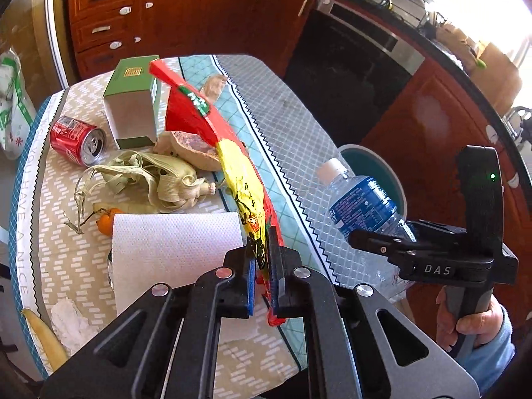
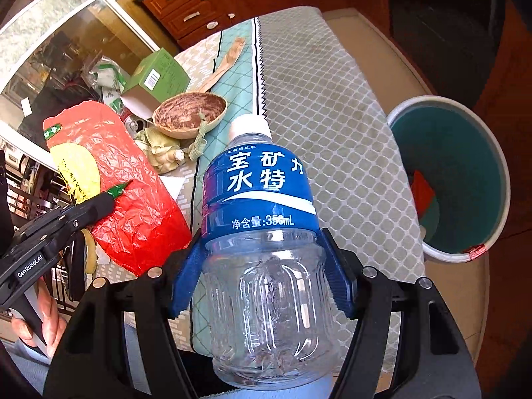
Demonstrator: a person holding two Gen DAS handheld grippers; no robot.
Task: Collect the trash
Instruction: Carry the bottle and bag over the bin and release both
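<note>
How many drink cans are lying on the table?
1. A red can lies on its side at the table's left edge, beside the green box. Others could be hidden behind the clutter.

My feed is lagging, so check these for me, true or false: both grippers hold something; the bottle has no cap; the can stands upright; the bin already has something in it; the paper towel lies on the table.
1. Both grippers hold something. True: the left gripper is shut on the red and yellow bag, the right gripper on the water bottle.
2. The bottle has no cap. False: a white cap is on it.
3. The can stands upright. False: it lies on its side on the table.
4. The bin already has something in it. True: a red scrap shows inside.
5. The paper towel lies on the table. True.
</note>
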